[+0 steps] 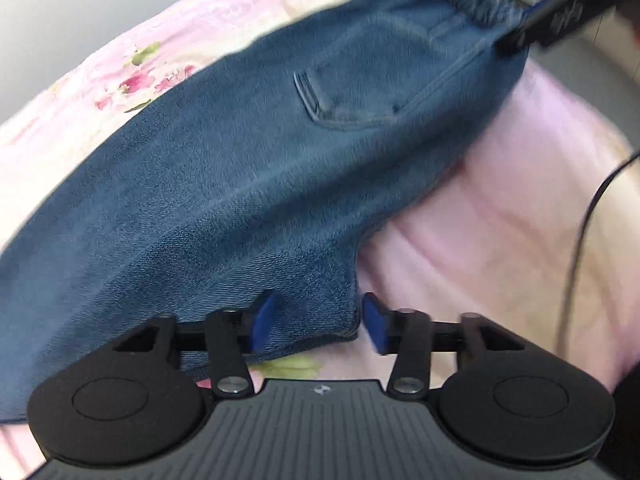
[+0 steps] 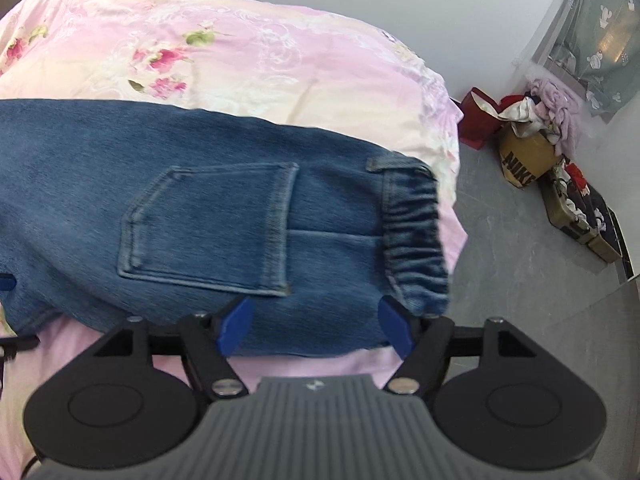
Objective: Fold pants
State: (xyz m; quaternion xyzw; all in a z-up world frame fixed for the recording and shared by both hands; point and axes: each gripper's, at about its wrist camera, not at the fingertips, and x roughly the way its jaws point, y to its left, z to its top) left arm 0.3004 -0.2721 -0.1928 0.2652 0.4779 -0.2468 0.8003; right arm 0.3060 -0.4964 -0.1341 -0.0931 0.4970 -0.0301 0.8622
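Observation:
Blue jeans (image 1: 240,184) lie folded lengthwise on a pink flowered bed cover (image 1: 480,240), back pocket (image 2: 208,224) facing up. My left gripper (image 1: 318,322) hangs low over the leg end, its blue pads either side of the hem corner with a gap, not pinching it. My right gripper (image 2: 316,326) stands open over the seat of the jeans (image 2: 80,168), beside the gathered elastic waistband (image 2: 416,240); denim lies under its spread pads, which do not press on it. In the left wrist view the right gripper (image 1: 516,40) shows blurred at the waistband end.
The bed's edge (image 2: 452,200) drops to a grey floor (image 2: 520,280) on the right. On that floor by the wall stand a red box (image 2: 478,120), a brown Nike bag (image 2: 524,160) and a heap of clothes (image 2: 556,108). A dark cable (image 1: 580,240) crosses the cover.

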